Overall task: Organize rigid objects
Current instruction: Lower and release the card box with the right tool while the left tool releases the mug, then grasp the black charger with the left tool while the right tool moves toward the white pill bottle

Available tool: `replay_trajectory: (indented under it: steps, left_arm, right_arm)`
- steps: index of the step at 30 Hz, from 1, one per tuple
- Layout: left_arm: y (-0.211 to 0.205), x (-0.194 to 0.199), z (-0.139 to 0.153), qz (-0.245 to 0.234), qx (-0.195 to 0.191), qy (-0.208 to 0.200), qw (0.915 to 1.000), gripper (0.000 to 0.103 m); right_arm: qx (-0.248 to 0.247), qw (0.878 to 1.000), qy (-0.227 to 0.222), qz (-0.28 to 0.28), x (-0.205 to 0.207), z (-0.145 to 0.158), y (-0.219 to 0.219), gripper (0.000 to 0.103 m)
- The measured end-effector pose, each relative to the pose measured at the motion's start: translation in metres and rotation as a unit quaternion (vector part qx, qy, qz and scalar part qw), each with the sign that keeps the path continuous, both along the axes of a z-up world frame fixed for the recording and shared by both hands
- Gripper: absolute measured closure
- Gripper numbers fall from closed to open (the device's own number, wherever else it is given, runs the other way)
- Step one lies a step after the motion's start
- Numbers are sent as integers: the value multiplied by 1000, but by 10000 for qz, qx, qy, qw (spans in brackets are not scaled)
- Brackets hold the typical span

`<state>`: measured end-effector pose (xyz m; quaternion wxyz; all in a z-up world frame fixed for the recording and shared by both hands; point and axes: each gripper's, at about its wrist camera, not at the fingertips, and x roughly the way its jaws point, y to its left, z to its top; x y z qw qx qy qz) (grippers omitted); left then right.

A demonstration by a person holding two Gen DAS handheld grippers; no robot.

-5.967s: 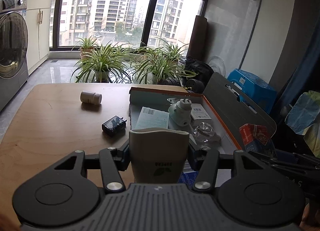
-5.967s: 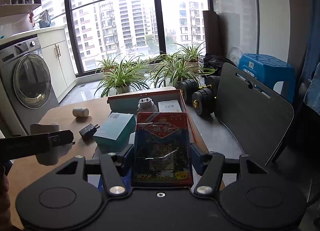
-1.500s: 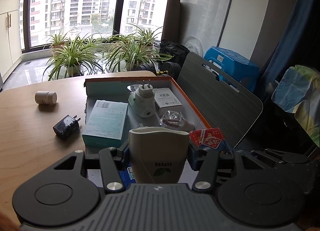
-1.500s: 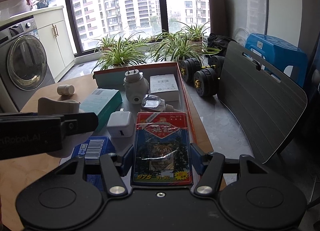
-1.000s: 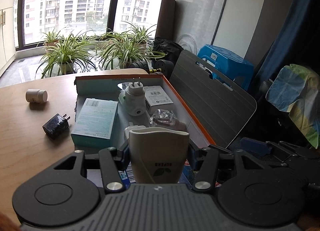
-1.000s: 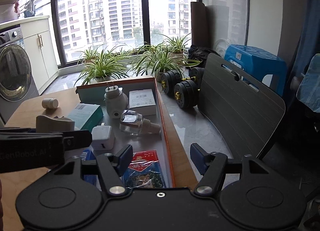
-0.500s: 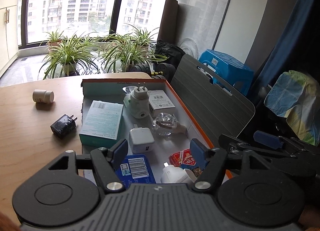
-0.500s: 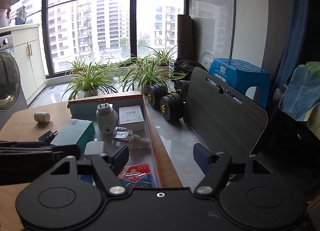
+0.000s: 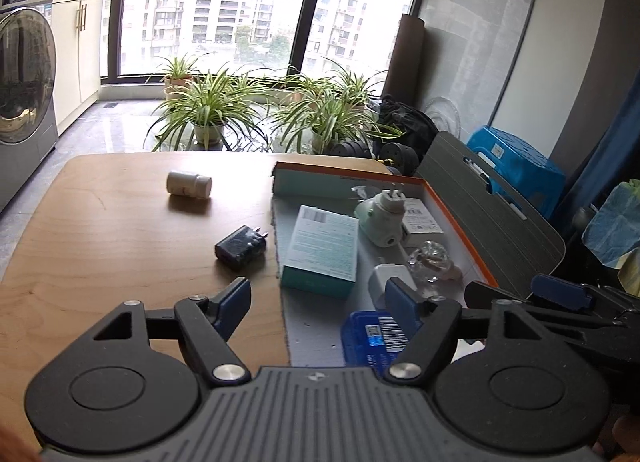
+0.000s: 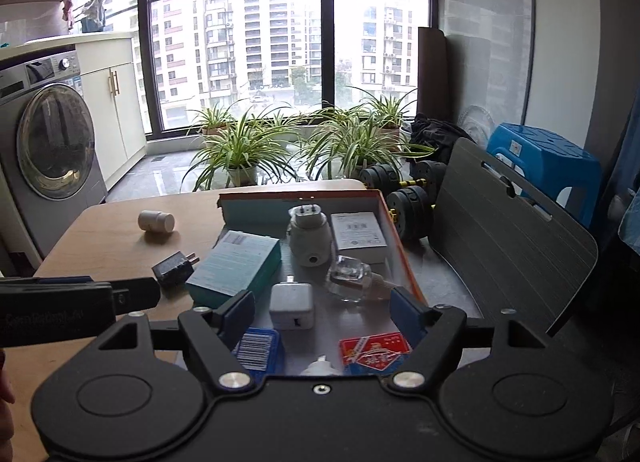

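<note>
An orange-rimmed box tray [image 9: 448, 197] [image 10: 404, 254] on the wooden table holds a teal box [image 9: 322, 250] [image 10: 236, 266], a white plug device [image 9: 380, 213] [image 10: 310, 238], a flat white box [image 10: 358, 236], a clear bottle [image 9: 432, 258] [image 10: 350, 276], a white charger [image 10: 291, 306], a blue box [image 9: 378, 336] [image 10: 258, 350] and a red card pack [image 10: 374, 352]. A black charger [image 9: 240, 248] [image 10: 174, 268] and a white pill bottle [image 9: 188, 183] [image 10: 157, 221] lie on the table left of the tray. My left gripper [image 9: 318, 302] is open and empty over the tray's near left edge. My right gripper [image 10: 322, 312] is open and empty over the tray's near end.
A dark slatted chair back [image 10: 508, 238] stands right of the table. Dumbbells [image 10: 404, 193], potted plants [image 10: 240, 153] and a blue stool [image 10: 548, 161] are on the floor beyond. A washing machine [image 10: 48, 141] stands at the left.
Both grippers have let go: the cream device and the red card pack now lie in the tray. In the last half second both have pulled back, and the left has swung left.
</note>
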<state>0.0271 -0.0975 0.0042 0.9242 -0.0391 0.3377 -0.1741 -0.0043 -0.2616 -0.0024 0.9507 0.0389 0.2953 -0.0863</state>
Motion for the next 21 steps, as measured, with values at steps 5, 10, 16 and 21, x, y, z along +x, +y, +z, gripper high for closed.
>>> replay_trajectory:
  steps: [5,10,16,21]
  left_arm:
    - [30,6,-4,325,-10,46,9995,25]
    - [51,19,-11,515,19,89,9986,21]
    - [51,49,-27,254,266,16,9993,16]
    - [38,84,-46,-155,521,-40,9985,16]
  right_arm:
    - [135,9995,59,277,12,-1,18,15]
    - [134,9987,86,490,24,-1,29,15]
    - [207,9982,72,555,37,-1,32,14]
    - [296,9980,78,552,49,-3,27,14]
